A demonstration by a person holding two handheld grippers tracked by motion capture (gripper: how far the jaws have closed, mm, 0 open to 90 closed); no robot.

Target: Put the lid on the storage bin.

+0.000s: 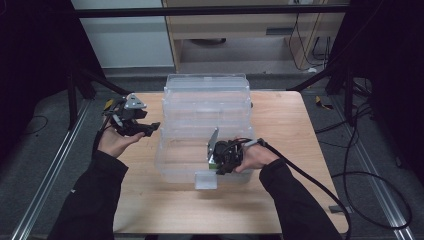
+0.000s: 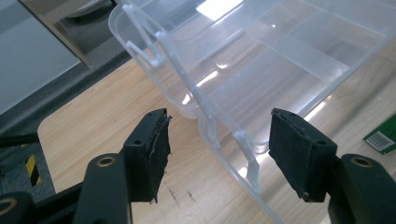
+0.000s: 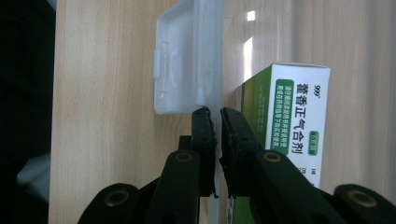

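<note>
The clear plastic organizer box [image 1: 205,125] lies opened flat in the middle of the desk [image 1: 295,130], so its compartments face up to you. The green and white medicine carton [image 3: 292,116] rests inside the near part, just behind the front wall. Your right tongs [image 3: 215,122] are pressed together on that thin front wall beside the latch tab [image 3: 175,70], probably to hold the box steady. Your left tongs [image 2: 217,140] hang with jaws wide apart over the box's left edge, holding nothing, ready to help.
</note>
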